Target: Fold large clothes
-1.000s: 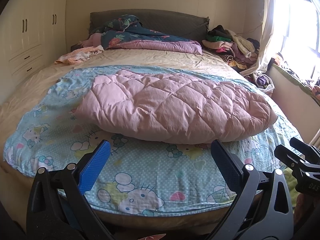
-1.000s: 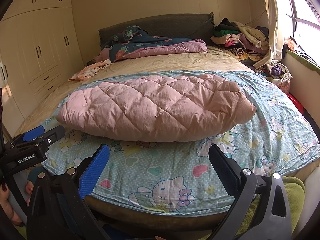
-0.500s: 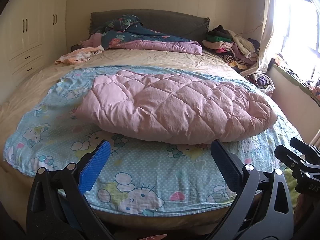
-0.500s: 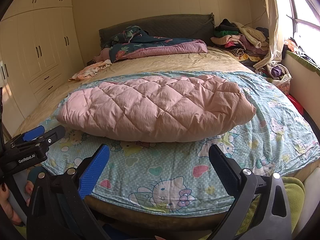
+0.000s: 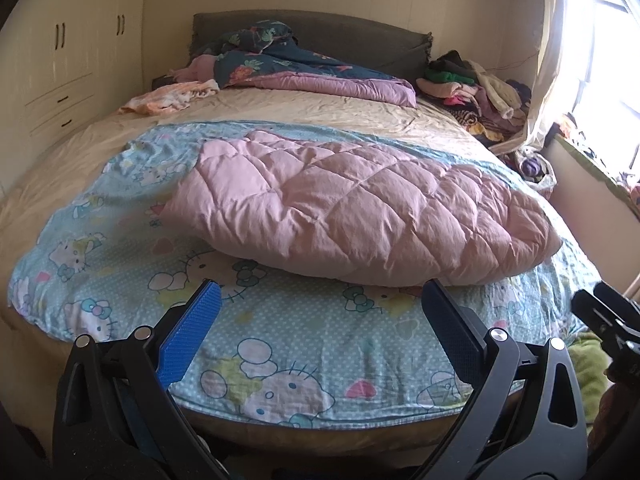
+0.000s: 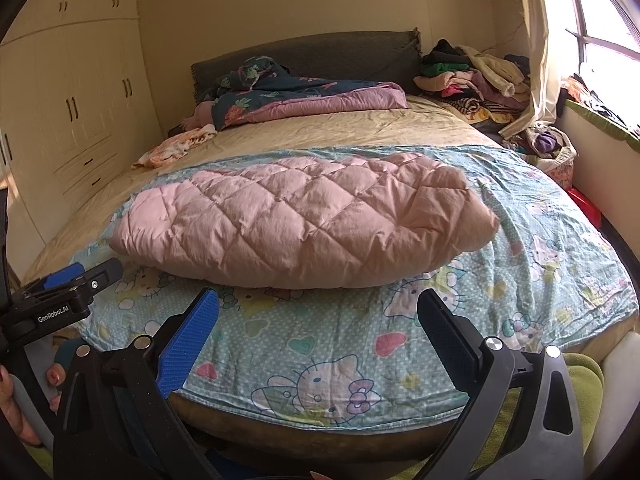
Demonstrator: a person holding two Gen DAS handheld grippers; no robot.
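- Lying folded into a puffy bundle, a pink quilted garment [image 5: 360,216] rests on a blue cartoon-print sheet [image 5: 280,344] spread over the near half of a bed [image 5: 320,116].
- Left gripper [image 5: 320,332] hovers at the foot of the bed, jaws spread wide and holding nothing; its blue pads [image 5: 190,338] sit over the sheet's near edge, just short of the garment.
- Right gripper [image 6: 318,332] is likewise wide open and empty, held level with the sheet's near edge, apart from the garment [image 6: 304,220].
- Seen from the right wrist, the left gripper [image 6: 60,296] shows at the left edge with part of a hand [image 6: 16,412] below it; the right gripper's black frame [image 5: 608,324] appears at the right edge of the left wrist view.
- Farther up the bed, a dark floral quilt [image 5: 280,60] with a purple lining is heaped against the grey headboard [image 5: 360,36], with a small orange-and-white cloth [image 5: 168,98] beside it.
- A pile of mixed clothes [image 6: 472,76] sits at the far right corner near the curtain [image 6: 536,60]; cream wardrobes [image 6: 72,100] line the left wall.
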